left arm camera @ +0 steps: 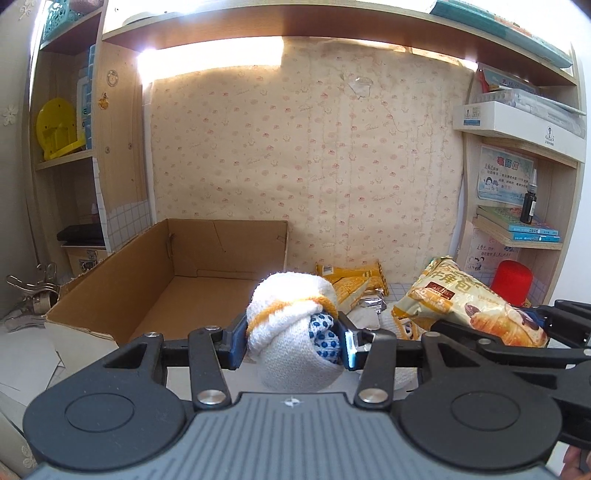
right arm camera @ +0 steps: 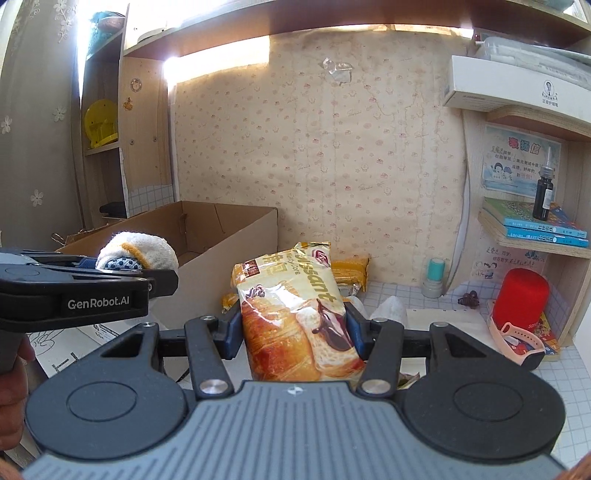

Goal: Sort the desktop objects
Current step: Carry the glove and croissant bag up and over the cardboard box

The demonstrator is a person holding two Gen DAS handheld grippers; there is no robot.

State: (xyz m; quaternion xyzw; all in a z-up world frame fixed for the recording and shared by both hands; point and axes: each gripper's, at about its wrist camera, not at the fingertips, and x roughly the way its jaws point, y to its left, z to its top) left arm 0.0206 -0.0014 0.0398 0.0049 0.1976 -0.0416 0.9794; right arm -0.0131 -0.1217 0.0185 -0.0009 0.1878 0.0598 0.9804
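I had the left gripper (left arm camera: 291,338) pinching a rolled white knit sock bundle w/ orange trim (left arm camera: 291,325), held up just right of the open brown cardboard box (left arm camera: 110,295). The right gripper (right arm camera: 295,332) clamped a crinkly cream-and-gold croissant packet (right arm camera: 295,314) above the clutter. Risk: the slick packet could've slid out if tilted, and the soft roll could've unrolled.

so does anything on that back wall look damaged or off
Yes. The patterned wallpaper has a torn, peeling patch near the top, just under the upper shelf, with a clear scrap curling off it. The paper also looks wrinkled in vertical ridges lower down.
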